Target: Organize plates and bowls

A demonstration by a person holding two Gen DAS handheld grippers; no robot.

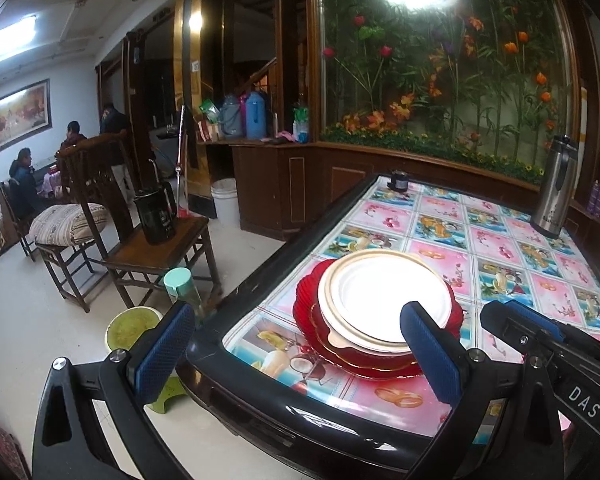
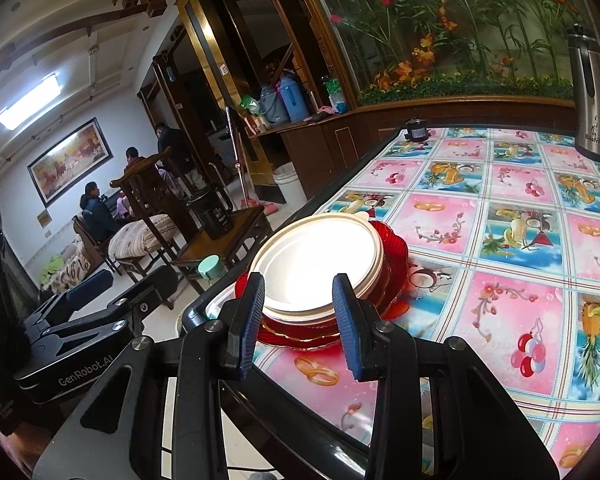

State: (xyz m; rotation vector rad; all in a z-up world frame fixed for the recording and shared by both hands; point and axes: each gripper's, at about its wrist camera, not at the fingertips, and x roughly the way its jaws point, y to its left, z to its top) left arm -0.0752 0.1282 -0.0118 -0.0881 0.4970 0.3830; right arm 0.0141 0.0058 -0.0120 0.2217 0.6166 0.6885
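A stack of dishes stands near the table's left corner. A white plate with a gold rim (image 1: 380, 292) (image 2: 316, 264) tops it, over red bowls and a wide red scalloped plate (image 1: 306, 304) (image 2: 396, 248). My left gripper (image 1: 296, 312) (image 2: 124, 284) is wide open, one finger past the table edge and the other in front of the stack's near rim. My right gripper (image 2: 300, 320) (image 1: 500, 316) hovers just before the stack's near side. Its jaws stand partly apart with nothing between them.
A steel thermos (image 1: 554, 188) (image 2: 592, 92) and a small dark jar (image 1: 398, 181) (image 2: 417, 130) stand at the far side of the patterned table (image 1: 500, 248). Beside the table are a wooden chair with a black mug (image 1: 156, 220) and a green-capped bottle (image 1: 178, 280). People sit far left.
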